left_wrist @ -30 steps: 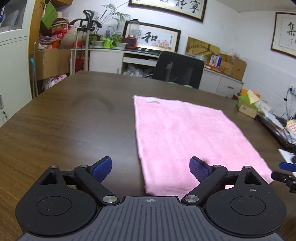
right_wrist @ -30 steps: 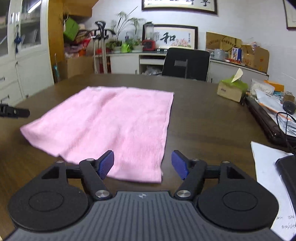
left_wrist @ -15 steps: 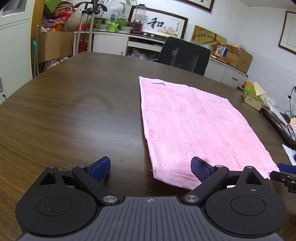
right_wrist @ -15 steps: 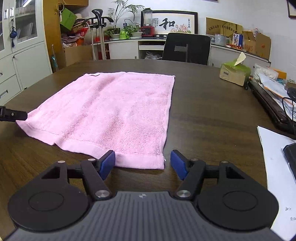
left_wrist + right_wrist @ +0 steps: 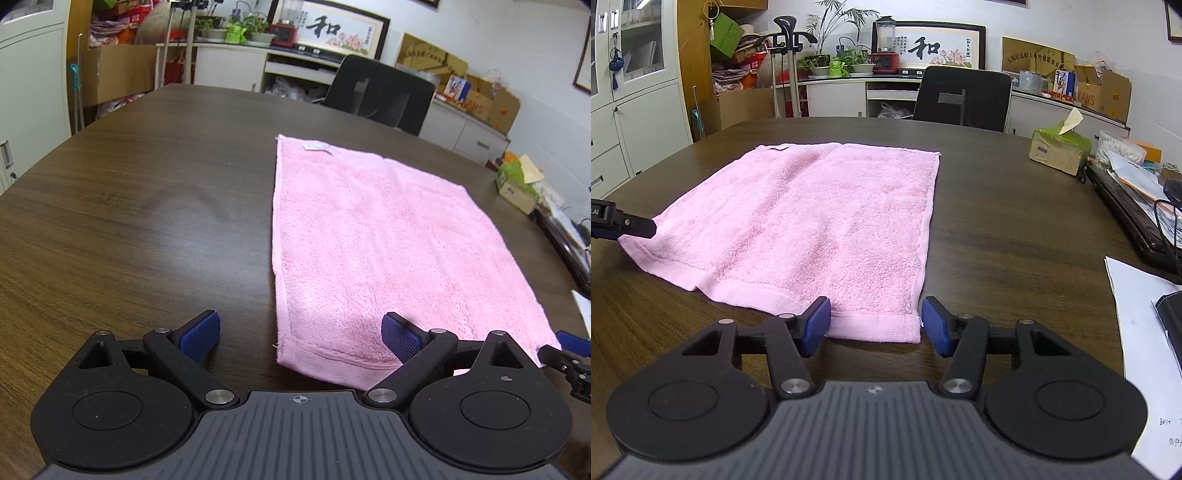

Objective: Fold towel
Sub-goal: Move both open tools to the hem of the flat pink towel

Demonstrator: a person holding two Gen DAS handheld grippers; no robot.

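A pink towel (image 5: 816, 229) lies spread flat and unfolded on a dark wooden table (image 5: 129, 221), its small white label (image 5: 317, 147) at the far left corner. Over the past second both handheld grippers have dropped lower and moved forward toward the towel's near edge, so the cloth, which a moment ago sat further ahead of them and looked blurred by motion, now fills the view sharply. The left gripper (image 5: 301, 334) has its blue-padded fingers spread wide apart, gripping nothing; the near left corner of the towel sits between them, with the right-hand pad (image 5: 400, 338) over the cloth and the left-hand pad (image 5: 199, 334) over bare wood. The right gripper (image 5: 875, 325) is likewise spread open and empty, its two pads bracketing the near right corner, the hem just beyond the fingertips. Whether any pad actually touches the fabric cannot be told. Each camera catches the tip of the other gripper at its outer edge, so the two stand at opposite ends of the same near hem. This suggests the approach is nearly done and the first fold has not begun: the likely next move is closing on both near corners and carrying them toward the far edge. An office chair (image 5: 962, 98) stands behind the table, and a green tissue box (image 5: 1060, 149) sits far right, with papers (image 5: 1137, 332) near right.
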